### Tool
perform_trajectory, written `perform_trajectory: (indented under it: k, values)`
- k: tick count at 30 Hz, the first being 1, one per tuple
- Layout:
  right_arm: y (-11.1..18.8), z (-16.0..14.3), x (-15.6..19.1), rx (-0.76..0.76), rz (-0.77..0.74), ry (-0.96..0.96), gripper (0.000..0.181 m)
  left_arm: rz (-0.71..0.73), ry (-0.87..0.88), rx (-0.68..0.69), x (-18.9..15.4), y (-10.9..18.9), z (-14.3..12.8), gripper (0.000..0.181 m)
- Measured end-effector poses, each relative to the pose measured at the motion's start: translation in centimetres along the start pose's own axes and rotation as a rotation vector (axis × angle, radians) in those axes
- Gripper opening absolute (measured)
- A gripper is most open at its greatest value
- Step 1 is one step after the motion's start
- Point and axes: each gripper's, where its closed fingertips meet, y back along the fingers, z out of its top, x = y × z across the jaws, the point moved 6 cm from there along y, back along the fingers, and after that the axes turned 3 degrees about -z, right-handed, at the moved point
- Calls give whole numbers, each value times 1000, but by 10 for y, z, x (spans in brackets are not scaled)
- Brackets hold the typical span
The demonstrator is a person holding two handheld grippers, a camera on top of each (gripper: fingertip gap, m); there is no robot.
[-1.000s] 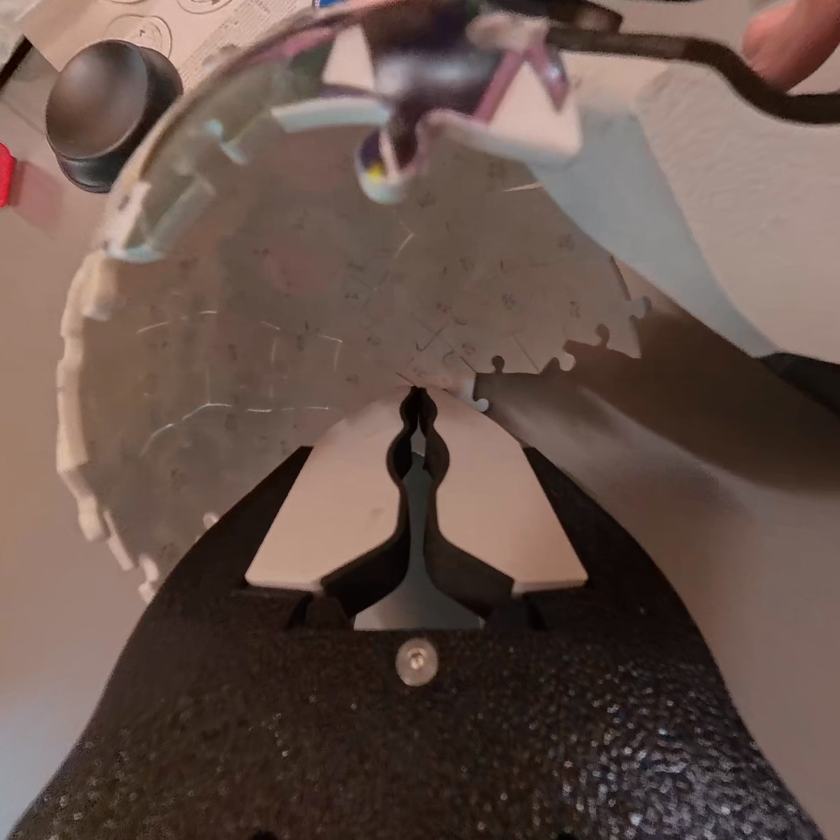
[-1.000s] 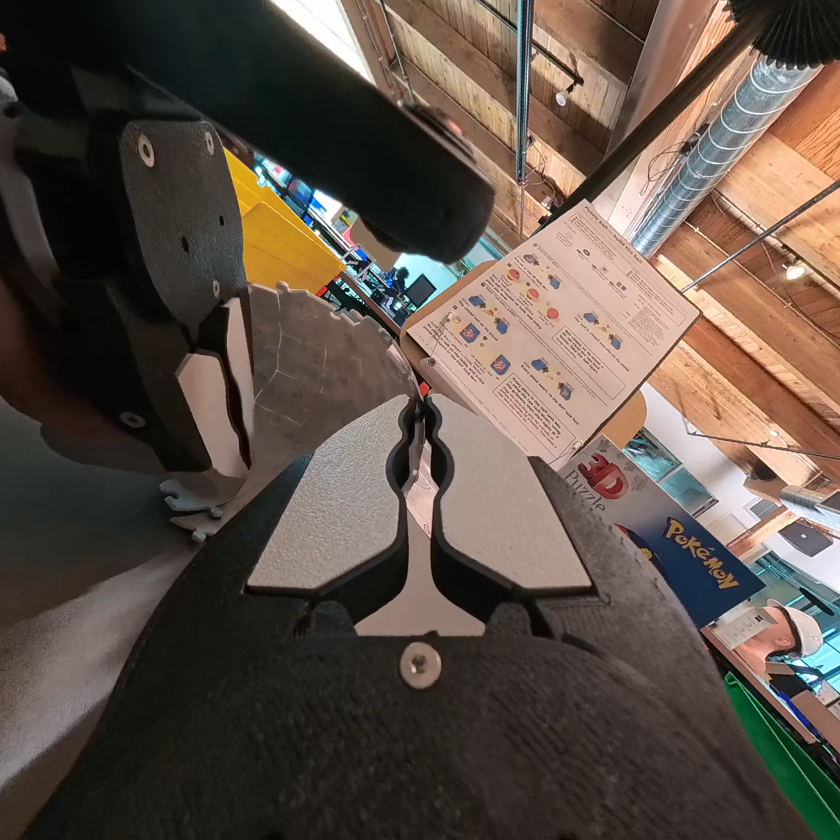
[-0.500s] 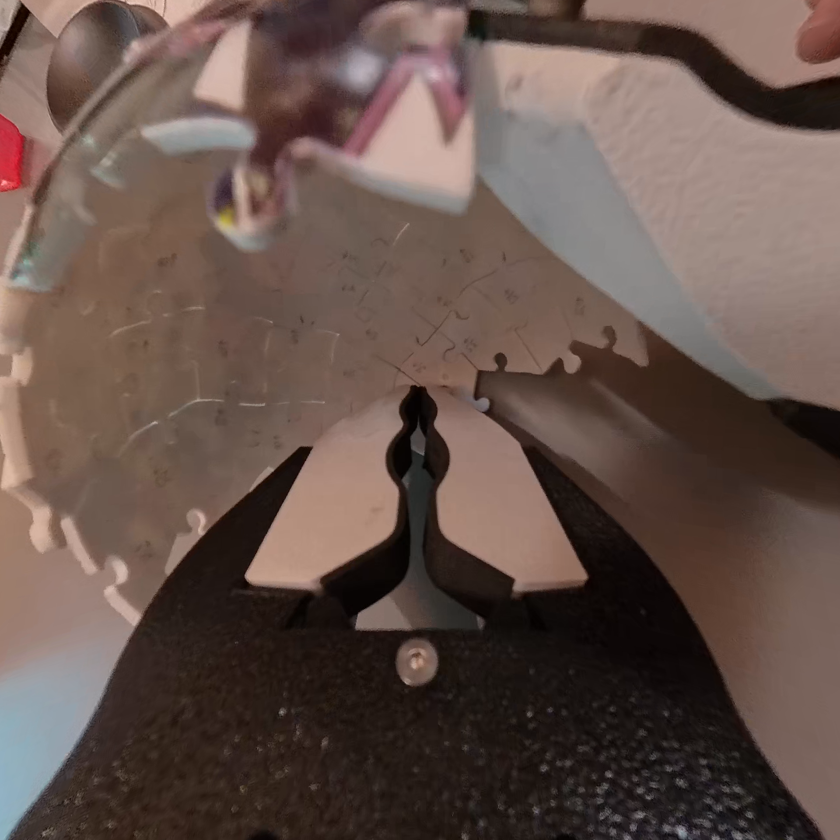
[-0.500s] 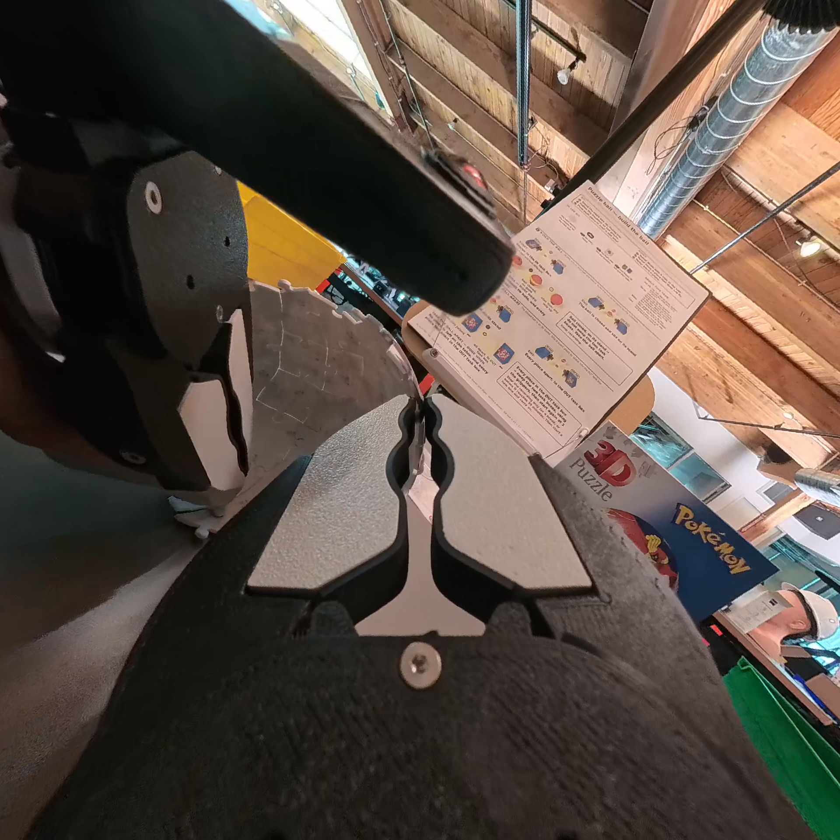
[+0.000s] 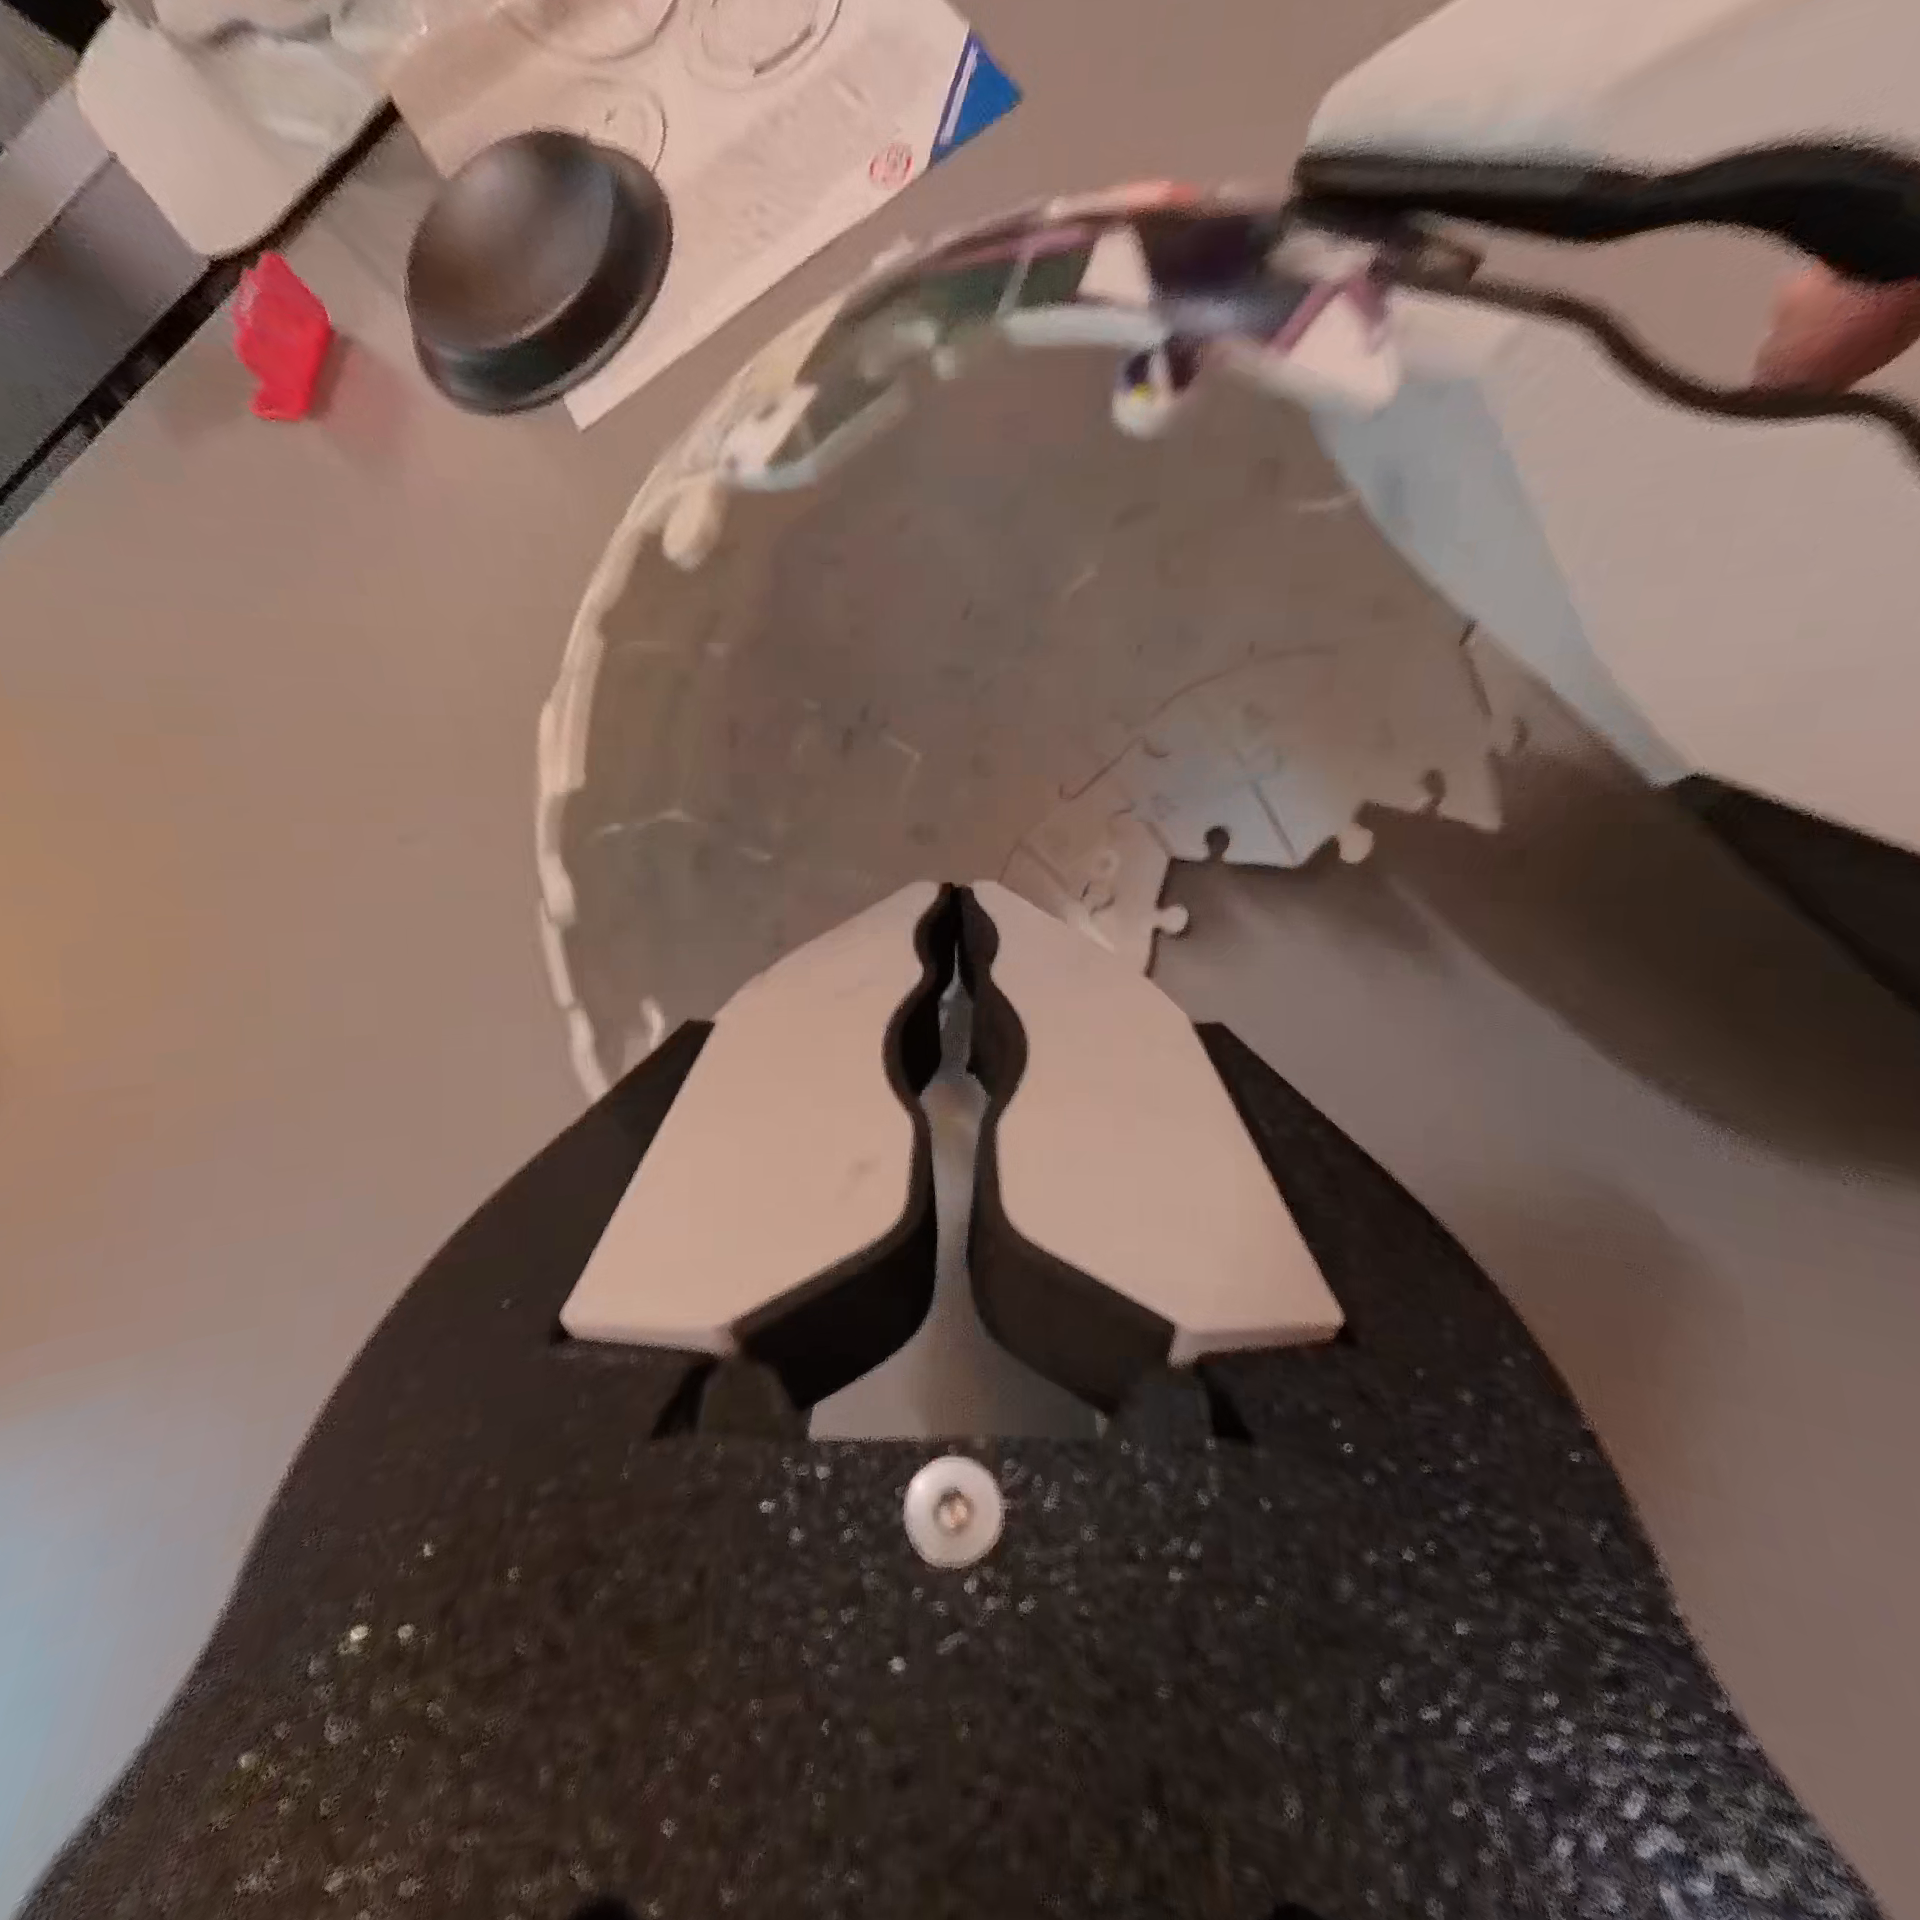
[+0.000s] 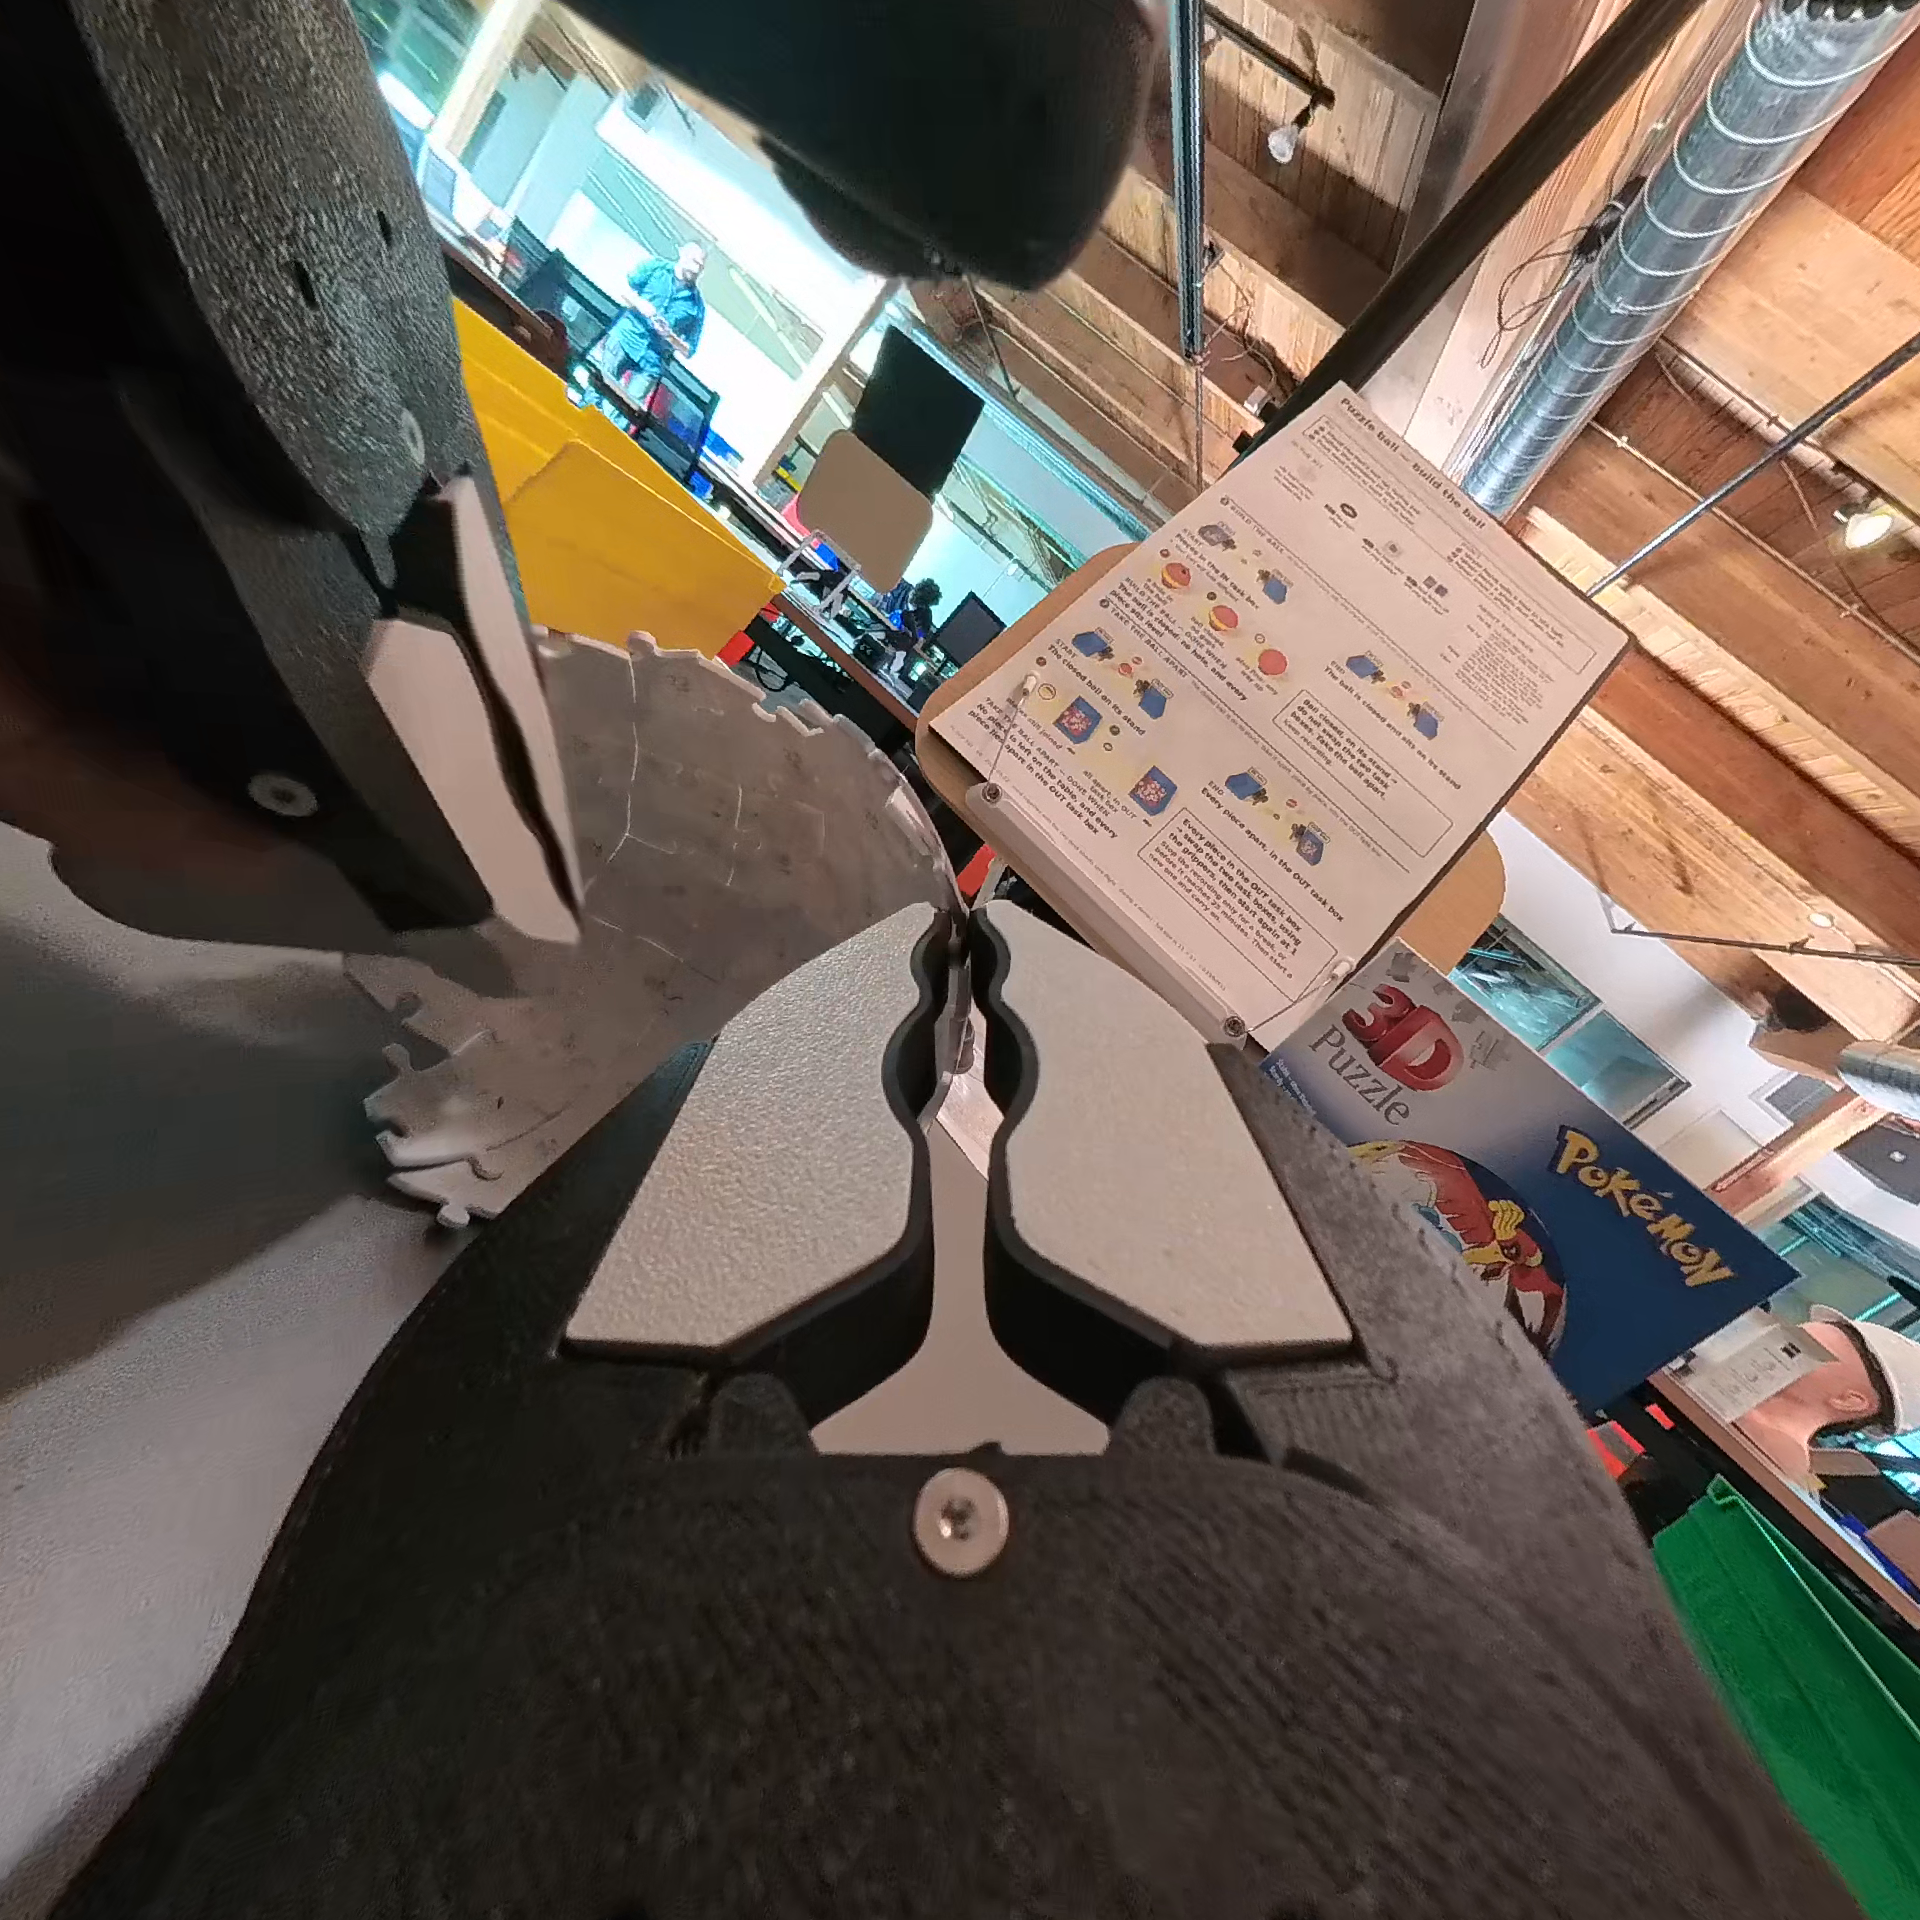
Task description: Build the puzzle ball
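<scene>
The partly built puzzle ball (image 5: 935, 675) is a curved shell of joined pieces, seen from its grey inner side, with toothed open edges. My left gripper (image 5: 954, 904) is shut on its near rim. My right gripper (image 5: 1195, 260) shows blurred at the top, shut on the far rim, where coloured outer print peeks out. In the right wrist view the shell (image 6: 727, 831) lies left of centre. My right gripper (image 6: 961, 925) is shut on its edge. The left gripper (image 6: 551, 904) pinches the shell from the left. The shell is held between both, above the table.
A black round stand (image 5: 535, 275) sits on a paper sheet (image 5: 790, 156) at the back left, next to a small red object (image 5: 283, 338). An instruction board (image 6: 1278, 748), a blue puzzle box (image 6: 1507, 1174), yellow bins (image 6: 603, 540) and a green bin (image 6: 1787, 1662) stand beyond. The gap from one gripper's tips to the other's is roughly 10 centimeters. The small red object (image 5: 283, 338) is about equally far from each gripper, around 30 centimeters.
The shell and both grippers have swung together. In the left wrist view the shell sits further right and the stand has come more into view. Both grips have held.
</scene>
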Motion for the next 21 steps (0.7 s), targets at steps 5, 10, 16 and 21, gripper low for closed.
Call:
perform_trajectory:
  k: [5,10,16,21]
  values:
    - [0,1,1,-5,2,8,4,6,-25,83,0,-4,-14,0]
    - [0,0,0,1,0,2,4,-22,-46,72,-12,-15,-9,0]
    - [0,0,1,-2,2,9,4,9,-32,118,-9,-25,-10,0]
    - [0,1,1,-6,3,14,4,26,-55,144,-10,-25,-10,0]
